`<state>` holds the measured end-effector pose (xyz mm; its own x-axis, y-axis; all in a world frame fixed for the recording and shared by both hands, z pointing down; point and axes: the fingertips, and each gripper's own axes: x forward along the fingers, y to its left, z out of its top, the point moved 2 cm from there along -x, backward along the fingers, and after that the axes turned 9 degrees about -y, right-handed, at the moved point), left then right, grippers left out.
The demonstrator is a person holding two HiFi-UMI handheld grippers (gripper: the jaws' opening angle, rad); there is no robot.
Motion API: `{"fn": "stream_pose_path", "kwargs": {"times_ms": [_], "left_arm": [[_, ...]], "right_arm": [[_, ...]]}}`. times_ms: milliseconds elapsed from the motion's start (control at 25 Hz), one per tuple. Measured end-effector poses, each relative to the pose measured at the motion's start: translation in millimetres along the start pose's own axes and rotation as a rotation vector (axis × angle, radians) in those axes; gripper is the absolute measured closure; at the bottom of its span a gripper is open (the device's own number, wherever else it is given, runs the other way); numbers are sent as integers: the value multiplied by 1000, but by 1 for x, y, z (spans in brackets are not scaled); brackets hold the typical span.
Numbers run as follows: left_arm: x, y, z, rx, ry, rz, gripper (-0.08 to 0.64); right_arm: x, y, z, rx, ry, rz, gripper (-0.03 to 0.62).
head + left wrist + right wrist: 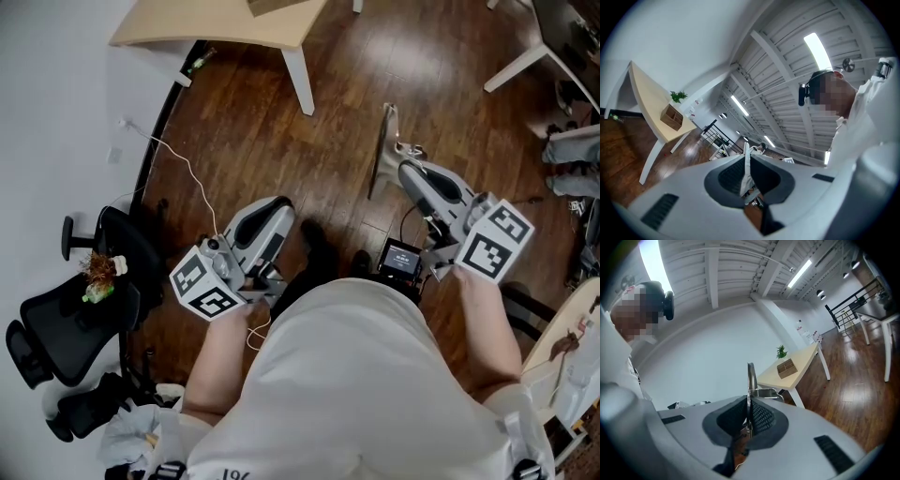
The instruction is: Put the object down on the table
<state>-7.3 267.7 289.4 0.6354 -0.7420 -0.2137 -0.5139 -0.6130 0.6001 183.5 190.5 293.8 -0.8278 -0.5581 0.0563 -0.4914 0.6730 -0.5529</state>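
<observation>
Two tongs shut, metal strip held clear of the desk

Dark wooden floor (pixel 356 56) filled most of the head view, and a person in a pale shirt (pixel 347 384) stood over it. A light desk (pixel 216 28) on white legs lay at the top edge, well apart from both hands. A black office chair (pixel 75 319) sat at the left by the white wall.

The left tongs (pixel 746 161) had their jaws pressed together. Only a thin pale sliver showed at the seam, and whether it was a separate thing could not be told. The right tongs (pixel 749 404) were closed tight on a thin metal strip (pixel 751 373), which stood upright out of the jaws. Seen from above, that strip hung over bare floor, short of the desk and not touching it.

A small wooden box (pixel 786 368) rested on the desktop, with a little green plant (pixel 781 351) near it.
</observation>
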Motion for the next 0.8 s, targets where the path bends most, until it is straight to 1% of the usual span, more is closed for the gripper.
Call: {"fn": "stream_pose_path", "kwargs": {"times_ms": [280,520,800], "left_arm": [[-10,64,36,-72,47,-33,555],[-9,84,44,-81,93,-51,555],[5,102,52,-90,116,-53,555]], "right_arm": [[83,1,0,0,26,-25,588],[111,-1,1,-1,25,-36,588],[132,-15,12,-8,25,-36,588]]}}
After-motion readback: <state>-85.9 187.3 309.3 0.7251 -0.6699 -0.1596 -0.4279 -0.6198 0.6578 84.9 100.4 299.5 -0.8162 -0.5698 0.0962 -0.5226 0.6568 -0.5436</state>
